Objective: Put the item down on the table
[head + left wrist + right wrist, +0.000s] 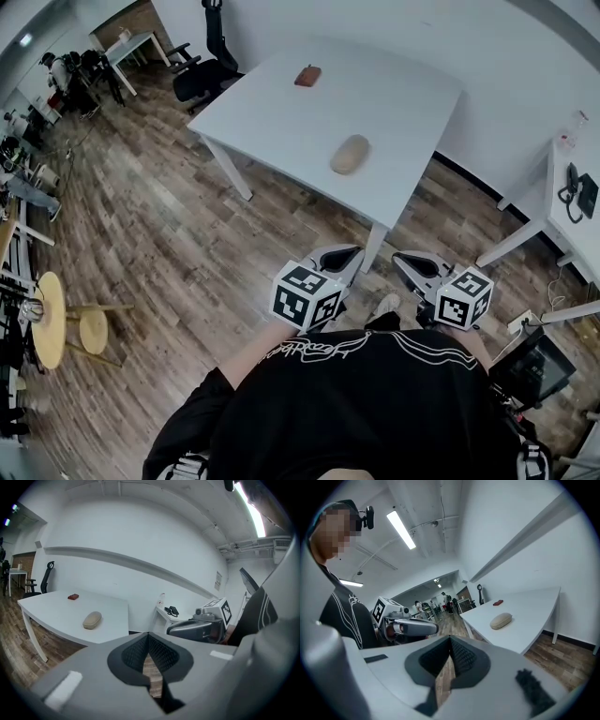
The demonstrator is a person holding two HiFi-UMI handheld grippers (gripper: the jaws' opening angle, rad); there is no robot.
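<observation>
- left tool (342, 255): jaws fully together, pads meeting at the tip, nothing in them. It is off the bench (281, 112), just short of its near corner, over the wood floor (169, 244).
- right tool (412, 262): also closed and empty. It is short of the bench's near corner, just beside the left tool.
- Both tools point toward the bench. Neither touches it.
- beige oval item (351, 154): lies flat on the bench top, toward its near edge. It is well apart from both tools, and nothing is gripping it.
- small red item (307, 75): on the bench's far side, well apart from the oval item.
- black office chair (202, 75): on the floor past the bench's far-left corner.
</observation>
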